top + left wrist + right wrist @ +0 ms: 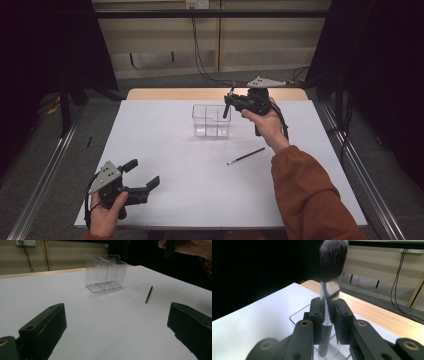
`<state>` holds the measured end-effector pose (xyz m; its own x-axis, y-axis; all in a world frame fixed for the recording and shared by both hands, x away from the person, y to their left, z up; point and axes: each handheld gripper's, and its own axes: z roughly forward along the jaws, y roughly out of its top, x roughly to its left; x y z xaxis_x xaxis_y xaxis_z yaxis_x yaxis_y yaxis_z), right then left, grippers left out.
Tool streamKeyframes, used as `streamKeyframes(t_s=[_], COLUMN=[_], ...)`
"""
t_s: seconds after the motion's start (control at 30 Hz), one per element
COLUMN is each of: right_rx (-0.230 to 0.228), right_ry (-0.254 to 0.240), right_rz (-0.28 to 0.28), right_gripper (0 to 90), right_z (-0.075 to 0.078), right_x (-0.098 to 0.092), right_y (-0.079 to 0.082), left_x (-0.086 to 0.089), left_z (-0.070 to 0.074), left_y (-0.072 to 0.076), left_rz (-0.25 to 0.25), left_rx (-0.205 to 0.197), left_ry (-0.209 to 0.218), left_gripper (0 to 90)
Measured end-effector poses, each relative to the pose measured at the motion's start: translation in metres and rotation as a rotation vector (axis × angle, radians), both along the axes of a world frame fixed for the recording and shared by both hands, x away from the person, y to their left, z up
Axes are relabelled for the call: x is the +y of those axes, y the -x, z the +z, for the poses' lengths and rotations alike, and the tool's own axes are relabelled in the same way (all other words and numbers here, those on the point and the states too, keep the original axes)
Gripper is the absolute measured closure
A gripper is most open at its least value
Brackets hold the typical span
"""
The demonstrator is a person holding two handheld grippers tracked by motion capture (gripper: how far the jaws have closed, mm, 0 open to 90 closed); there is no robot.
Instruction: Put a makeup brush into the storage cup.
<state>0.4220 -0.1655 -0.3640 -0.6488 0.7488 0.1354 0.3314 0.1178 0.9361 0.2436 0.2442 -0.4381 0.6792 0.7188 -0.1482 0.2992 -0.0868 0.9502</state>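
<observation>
At the near left corner of the white table (165, 150) the left gripper (142, 181) rests low in the person's left hand (107, 212), its jaws spread wide with nothing between them — in the left gripper view the two black jaws stand far apart over bare white surface.

Toward the middle, at the far part of the table, stands a clear plastic organiser (211, 120) with upright divider walls that split it into compartments; how many there are is hard to make out through the clear plastic.

To the right of it and nearer the person, a thin dark pencil (246, 156) lies flat on the table, well apart from the organiser.

Farther right, the right gripper (231, 101) is held up by the right hand (267, 122), just above the organiser's right end. Its jaws are clenched on a makeup brush (329, 290) — the right gripper view shows the pads pressing its shiny ferrule, bristles up, the dark handle end reaching down into the organiser's open top.
</observation>
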Motion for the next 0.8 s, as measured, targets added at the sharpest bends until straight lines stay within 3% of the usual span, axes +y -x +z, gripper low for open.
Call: streamKeyframes(t_s=[0.27, 0.8], right_rx=[0.014, 0.043], right_ry=[0.008, 0.023], right_rz=[-0.016, -0.031], right_gripper=[78.7, 78.7], right_z=[-0.005, -0.022], right_x=[0.004, 0.006], right_y=[-0.011, -0.024], left_x=[0.001, -0.004], left_z=[0.001, 0.001], left_y=[-0.001, 0.001], left_rz=[0.020, 0.000], left_rx=[-0.009, -0.015], left_ry=[0.011, 0.008], left_gripper=[2.4, 2.3])
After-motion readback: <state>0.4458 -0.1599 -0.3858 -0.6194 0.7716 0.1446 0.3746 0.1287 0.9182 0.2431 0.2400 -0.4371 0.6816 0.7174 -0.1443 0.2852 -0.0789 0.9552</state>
